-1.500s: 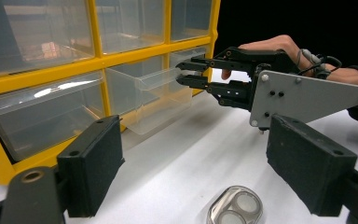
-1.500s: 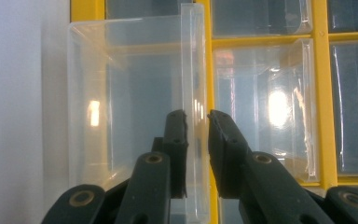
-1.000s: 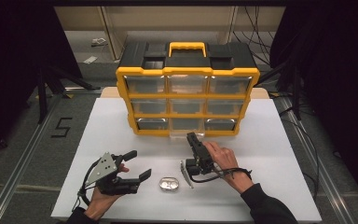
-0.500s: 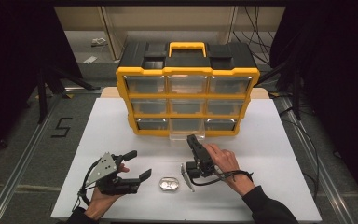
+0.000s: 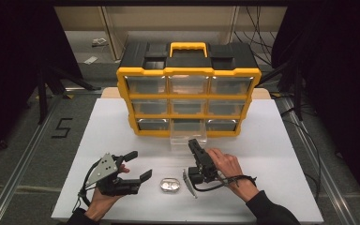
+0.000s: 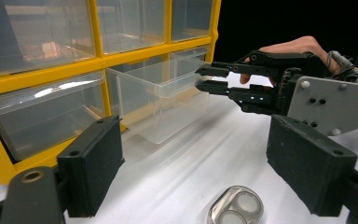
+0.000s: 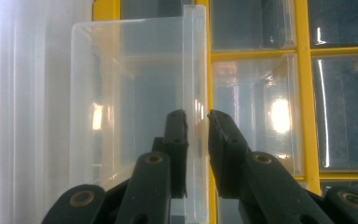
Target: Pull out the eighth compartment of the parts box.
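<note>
1. Clear drawer (image 5: 188,138): empty, see-through plastic, pulled out of bottom middle slot of yellow organizer (image 5: 188,96), resting on table (image 5: 281,154).
2. Right gripper (image 7: 196,116): narrow, pinching drawer front wall.
3. Left gripper (image 5: 136,165): wide, empty.

The one readable mark is a black numeral 5 (image 5: 62,127) on the grey floor (image 5: 28,140), left of the white table (image 5: 272,154) in the high view. The yellow and black drawer cabinet (image 5: 187,70) carries no legible label or brand, and its clear drawers are unmarked.
</note>
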Tool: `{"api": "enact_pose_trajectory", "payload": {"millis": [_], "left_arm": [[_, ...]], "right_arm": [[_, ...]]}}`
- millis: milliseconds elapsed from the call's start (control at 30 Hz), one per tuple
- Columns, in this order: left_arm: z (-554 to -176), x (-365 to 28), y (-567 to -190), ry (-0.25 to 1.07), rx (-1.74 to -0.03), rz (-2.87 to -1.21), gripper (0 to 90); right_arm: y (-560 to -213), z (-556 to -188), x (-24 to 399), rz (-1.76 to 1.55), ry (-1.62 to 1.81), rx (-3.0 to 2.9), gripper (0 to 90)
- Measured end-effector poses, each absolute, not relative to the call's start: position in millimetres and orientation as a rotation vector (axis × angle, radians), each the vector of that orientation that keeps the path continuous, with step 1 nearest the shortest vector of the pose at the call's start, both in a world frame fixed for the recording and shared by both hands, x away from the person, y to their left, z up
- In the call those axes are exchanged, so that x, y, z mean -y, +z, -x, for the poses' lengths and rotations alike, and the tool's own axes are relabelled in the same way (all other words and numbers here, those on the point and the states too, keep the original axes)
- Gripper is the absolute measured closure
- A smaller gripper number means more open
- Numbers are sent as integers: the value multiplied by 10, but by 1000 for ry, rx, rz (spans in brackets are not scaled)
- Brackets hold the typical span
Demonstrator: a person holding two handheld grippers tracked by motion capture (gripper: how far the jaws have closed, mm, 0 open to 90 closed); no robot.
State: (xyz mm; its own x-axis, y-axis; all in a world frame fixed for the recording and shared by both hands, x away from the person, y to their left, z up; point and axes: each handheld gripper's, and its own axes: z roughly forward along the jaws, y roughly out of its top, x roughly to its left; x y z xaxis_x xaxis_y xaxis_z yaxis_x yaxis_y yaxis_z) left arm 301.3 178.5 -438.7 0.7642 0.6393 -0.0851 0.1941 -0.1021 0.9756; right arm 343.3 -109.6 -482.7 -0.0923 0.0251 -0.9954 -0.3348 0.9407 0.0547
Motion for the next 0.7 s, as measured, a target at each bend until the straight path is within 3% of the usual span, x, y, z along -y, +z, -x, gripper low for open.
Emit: {"api": "enact_pose_trajectory", "payload": {"millis": [700], "left_arm": [[-3009, -1783, -4387, 428, -671, -1662, 183]], "right_arm": [[-4837, -3322, 1111, 275, 319, -1645, 781]]}}
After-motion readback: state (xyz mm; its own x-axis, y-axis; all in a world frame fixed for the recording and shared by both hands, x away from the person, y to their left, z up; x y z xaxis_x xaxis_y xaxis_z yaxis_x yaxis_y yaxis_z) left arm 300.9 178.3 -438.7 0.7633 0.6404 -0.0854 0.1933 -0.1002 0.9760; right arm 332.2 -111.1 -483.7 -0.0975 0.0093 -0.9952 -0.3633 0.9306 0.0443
